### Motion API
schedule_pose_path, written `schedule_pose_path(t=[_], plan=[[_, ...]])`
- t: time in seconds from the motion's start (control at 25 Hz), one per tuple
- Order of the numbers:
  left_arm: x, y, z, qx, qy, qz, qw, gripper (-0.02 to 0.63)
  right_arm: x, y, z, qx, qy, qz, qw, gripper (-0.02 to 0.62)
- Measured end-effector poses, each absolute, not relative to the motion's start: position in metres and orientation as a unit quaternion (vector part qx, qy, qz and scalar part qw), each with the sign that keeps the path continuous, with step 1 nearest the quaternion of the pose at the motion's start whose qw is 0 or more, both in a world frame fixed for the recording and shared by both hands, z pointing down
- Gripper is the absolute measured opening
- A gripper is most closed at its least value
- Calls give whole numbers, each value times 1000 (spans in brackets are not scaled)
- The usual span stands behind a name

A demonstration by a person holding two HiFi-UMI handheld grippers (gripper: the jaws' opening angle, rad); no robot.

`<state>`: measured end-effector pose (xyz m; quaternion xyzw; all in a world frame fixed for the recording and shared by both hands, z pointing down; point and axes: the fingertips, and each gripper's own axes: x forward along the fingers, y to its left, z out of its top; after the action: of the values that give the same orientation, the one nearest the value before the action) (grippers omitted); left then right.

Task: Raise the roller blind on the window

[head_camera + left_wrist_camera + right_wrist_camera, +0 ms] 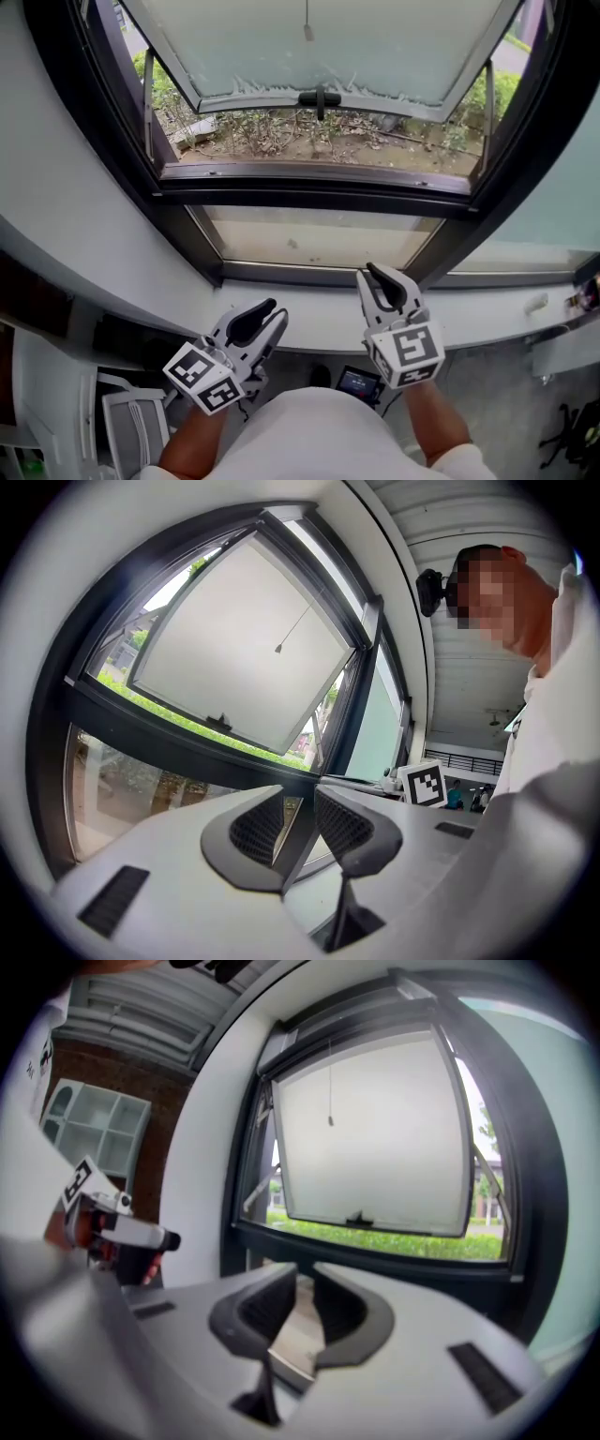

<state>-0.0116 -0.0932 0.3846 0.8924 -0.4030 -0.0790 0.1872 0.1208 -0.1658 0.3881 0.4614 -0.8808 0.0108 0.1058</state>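
Left gripper and right gripper sit low near the sill, jaws slightly apart and empty. The roller blind seems rolled up out of sight. Only its pull cord hangs high before the open sash. For any further raising, pinch the cord's end and pull straight.

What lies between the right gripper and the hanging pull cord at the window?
Head view: the white sill, the fixed lower pane and the dark frame bar, between right gripper and pull cord.
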Motion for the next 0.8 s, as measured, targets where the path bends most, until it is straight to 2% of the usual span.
schedule_pose_path(t=[0.8], plan=[[-81,16,397,909,-355,-63,209,112,60,-40,408,510,-850,45,120,69]])
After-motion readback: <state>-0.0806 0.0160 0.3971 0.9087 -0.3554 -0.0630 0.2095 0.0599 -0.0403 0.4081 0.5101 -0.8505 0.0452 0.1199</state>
